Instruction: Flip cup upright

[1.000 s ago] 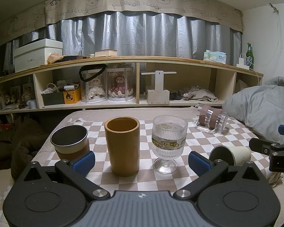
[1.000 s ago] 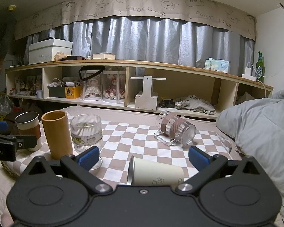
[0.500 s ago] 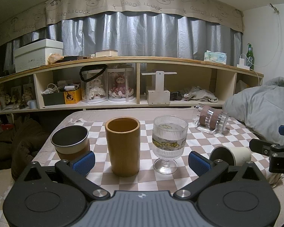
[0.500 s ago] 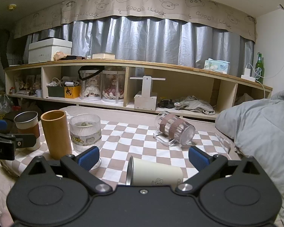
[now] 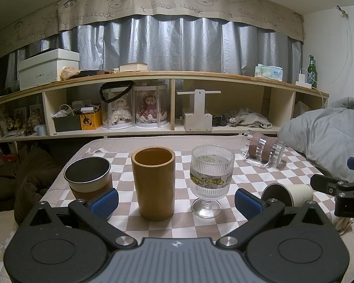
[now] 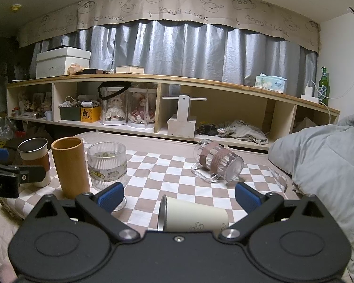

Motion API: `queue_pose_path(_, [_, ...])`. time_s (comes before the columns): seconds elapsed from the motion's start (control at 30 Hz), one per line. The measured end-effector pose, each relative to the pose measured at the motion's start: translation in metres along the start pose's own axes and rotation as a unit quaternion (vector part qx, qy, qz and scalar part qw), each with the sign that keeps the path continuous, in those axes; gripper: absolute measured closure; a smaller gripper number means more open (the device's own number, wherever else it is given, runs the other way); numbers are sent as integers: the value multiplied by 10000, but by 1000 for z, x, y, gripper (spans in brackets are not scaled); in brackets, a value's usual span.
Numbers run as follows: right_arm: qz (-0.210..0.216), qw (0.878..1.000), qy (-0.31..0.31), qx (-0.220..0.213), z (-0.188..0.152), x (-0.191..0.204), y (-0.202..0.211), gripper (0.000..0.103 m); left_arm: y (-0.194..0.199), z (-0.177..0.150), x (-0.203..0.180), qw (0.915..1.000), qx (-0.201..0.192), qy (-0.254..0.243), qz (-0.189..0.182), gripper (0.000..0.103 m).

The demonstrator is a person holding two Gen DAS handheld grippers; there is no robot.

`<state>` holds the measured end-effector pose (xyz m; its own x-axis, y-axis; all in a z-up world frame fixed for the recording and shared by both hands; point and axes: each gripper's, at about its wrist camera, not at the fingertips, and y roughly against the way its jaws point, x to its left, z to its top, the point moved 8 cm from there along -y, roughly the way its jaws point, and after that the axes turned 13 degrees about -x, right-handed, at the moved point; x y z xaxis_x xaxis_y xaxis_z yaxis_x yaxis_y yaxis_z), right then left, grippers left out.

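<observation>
A cream cup with a metal rim lies on its side on the checkered table, mouth to the left, between the open jaws of my right gripper. It also shows in the left wrist view at the right, with the right gripper beside it. A clear ribbed mug with brown bands lies on its side farther back; it also shows in the left wrist view. My left gripper is open and empty, in front of the upright cups.
Three cups stand upright at the left: a metal-rimmed cup, a tan bamboo cup and a ribbed glass goblet. A grey duvet borders the table on the right. A long shelf runs behind.
Both grippers have drifted slightly; the views have shifted a little. Nothing on the table has moved.
</observation>
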<state>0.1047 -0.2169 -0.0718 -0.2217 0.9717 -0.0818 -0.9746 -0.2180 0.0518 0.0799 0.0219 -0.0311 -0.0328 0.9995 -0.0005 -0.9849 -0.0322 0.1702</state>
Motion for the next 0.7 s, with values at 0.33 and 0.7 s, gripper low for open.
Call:
queue_pose_path(0.33, [-7, 10000, 15, -34, 0, -4, 0, 2, -1, 2, 2, 10000, -16, 13, 10, 0])
queue_pose_path(0.7, [-14, 10000, 20, -37, 1, -5, 0, 2, -2, 3, 3, 10000, -25, 14, 14, 0])
